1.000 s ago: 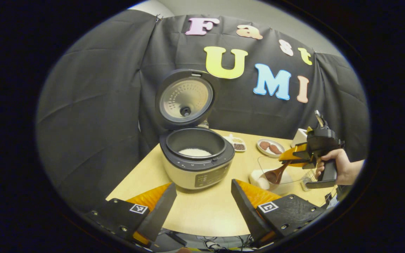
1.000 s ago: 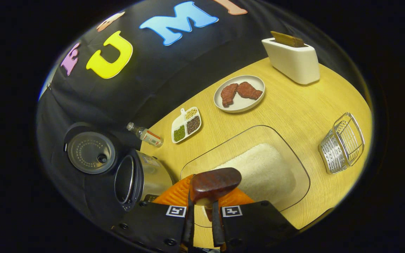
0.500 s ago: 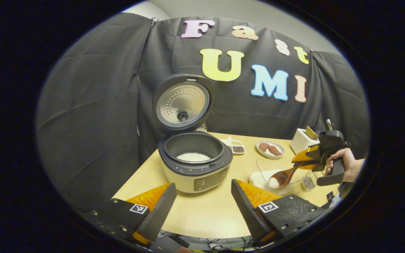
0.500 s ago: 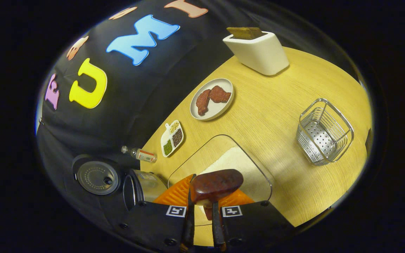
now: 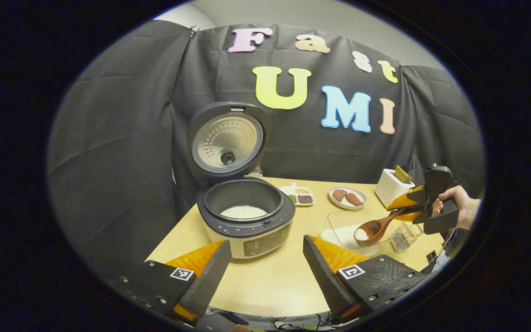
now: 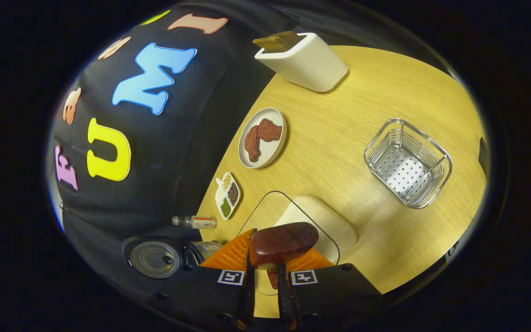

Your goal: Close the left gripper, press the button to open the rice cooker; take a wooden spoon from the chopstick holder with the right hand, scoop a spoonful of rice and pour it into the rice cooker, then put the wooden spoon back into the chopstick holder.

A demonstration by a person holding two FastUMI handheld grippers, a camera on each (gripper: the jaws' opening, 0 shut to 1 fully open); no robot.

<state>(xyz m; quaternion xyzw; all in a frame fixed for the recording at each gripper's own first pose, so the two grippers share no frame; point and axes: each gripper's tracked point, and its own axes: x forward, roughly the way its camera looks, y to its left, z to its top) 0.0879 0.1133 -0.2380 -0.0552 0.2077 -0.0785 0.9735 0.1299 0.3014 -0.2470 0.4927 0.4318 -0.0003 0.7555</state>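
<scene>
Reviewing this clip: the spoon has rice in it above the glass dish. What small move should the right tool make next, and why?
Probably carry the wooden spoon level toward the open rice cooker. The right tool grips its handle, white rice sits in the bowl of the spoon above the glass dish, and the cooker's lid stands open. The left tool is open, apart from the cooker.

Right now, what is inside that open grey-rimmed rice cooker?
The open grey-rimmed rice cooker holds a low mound of white rice on the floor of its dark inner pot. The pot's near wall hides the front part of the floor.
</scene>
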